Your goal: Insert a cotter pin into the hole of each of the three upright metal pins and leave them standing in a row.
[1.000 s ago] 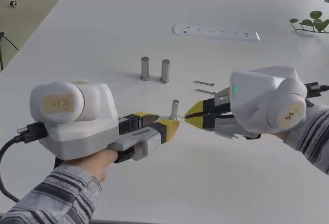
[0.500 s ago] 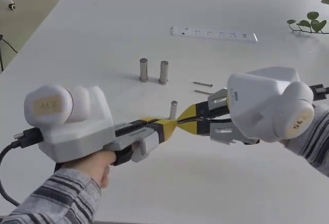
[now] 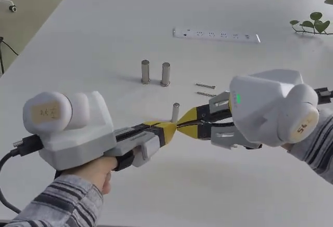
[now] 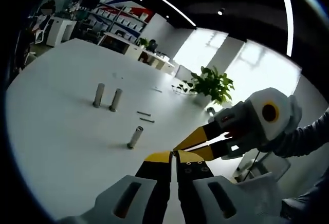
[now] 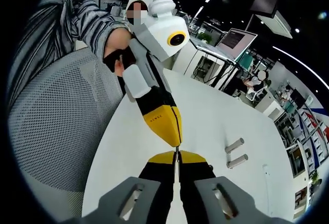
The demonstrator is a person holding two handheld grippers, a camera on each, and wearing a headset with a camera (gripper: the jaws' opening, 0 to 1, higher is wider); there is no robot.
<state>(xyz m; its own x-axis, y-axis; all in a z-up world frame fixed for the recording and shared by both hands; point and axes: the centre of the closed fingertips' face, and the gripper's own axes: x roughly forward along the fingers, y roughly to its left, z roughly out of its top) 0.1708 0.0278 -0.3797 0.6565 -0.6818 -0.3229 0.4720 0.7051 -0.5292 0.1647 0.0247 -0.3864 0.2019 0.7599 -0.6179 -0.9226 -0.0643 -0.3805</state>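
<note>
Left gripper point(image 3: 170, 128), right gripper point(image 3: 184, 124) tips now touch at centre frame, below lone metal pin point(image 3: 176, 111) — gap gone. Both jaws closed. Likely regrip before insertion; cotter pins point(image 3: 206, 85) lie loose.

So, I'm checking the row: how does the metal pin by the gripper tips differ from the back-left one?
The near pin stands alone, just behind the tips of the left gripper and right gripper; the back-left pin stands clear of them, a second pin close beside it. Both are upright.
</note>
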